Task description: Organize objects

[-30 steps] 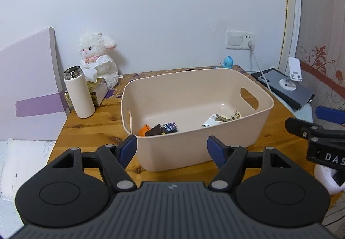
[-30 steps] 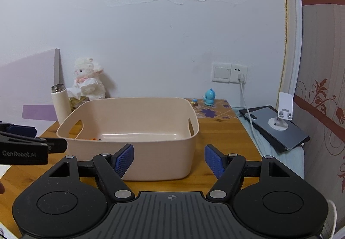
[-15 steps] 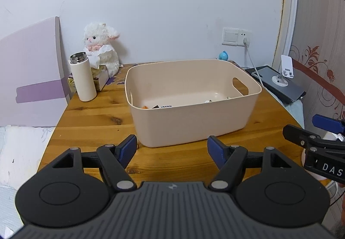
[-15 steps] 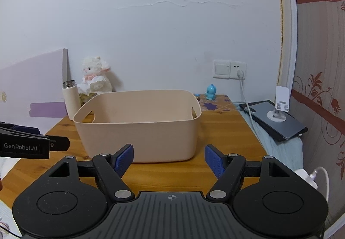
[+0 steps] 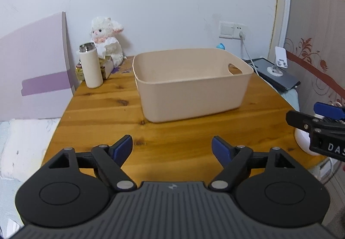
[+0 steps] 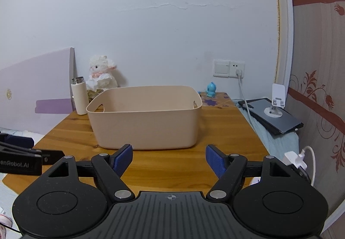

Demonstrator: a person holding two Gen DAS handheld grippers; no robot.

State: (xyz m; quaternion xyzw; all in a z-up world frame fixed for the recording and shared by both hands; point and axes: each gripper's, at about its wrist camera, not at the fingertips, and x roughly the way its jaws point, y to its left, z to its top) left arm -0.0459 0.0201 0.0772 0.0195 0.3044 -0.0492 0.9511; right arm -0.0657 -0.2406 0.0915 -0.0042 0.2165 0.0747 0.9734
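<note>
The beige bin [image 5: 192, 85] sits mid-table [image 5: 103, 113] — white flask [image 5: 91, 66] and plush lamb [image 5: 105, 41] behind. Left gripper [image 5: 172, 148] is opening, right gripper [image 6: 169, 157] spread, both empty — both farther back than before.

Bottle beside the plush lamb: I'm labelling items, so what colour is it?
The bottle is cream white with a silver metal top, clearest in the left wrist view.

One bin [image 5: 189, 96], one flask [image 5: 90, 66], one plush lamb [image 5: 105, 38], two tongs [image 5: 172, 149].

Beige bin [image 5: 192, 96], white bottle [image 5: 91, 68]
</note>
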